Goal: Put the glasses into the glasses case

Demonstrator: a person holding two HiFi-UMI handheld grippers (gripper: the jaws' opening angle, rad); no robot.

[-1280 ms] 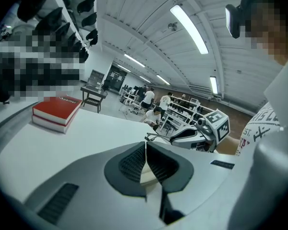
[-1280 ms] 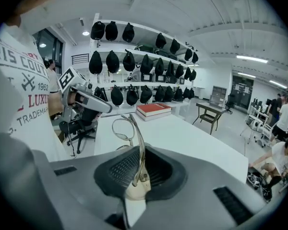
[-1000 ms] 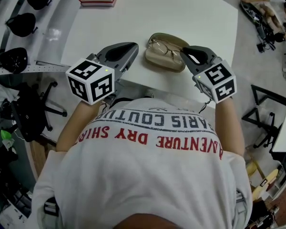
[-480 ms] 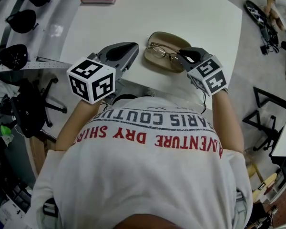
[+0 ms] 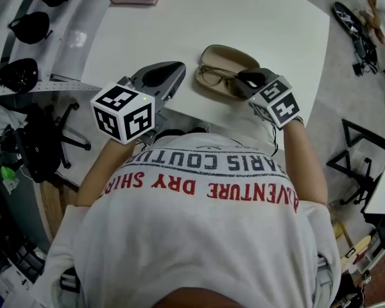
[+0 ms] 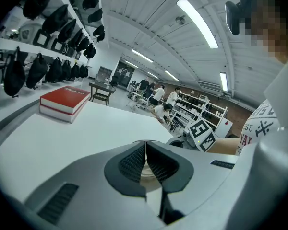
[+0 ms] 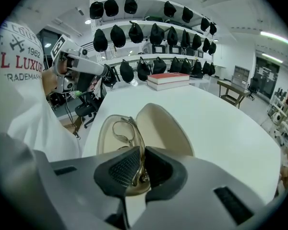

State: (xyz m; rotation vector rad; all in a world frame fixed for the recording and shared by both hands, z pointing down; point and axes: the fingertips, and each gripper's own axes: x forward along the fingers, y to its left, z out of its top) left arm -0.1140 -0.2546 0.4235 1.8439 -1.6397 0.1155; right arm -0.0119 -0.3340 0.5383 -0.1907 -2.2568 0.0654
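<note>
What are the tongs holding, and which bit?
The right tongs pinch the glasses by one end of the frame, at the open case. The left tongs hold nothing.

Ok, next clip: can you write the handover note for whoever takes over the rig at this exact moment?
Left tool: shut, empty, held over the near table edge, left of the case.
Right tool: shut on the glasses at one end.
Case: open on the table, lid back.
Done: the glasses are in the tray half; I cannot tell if they are resting on it.
Left: let go, back the right tool out, then probably close the lid.
</note>
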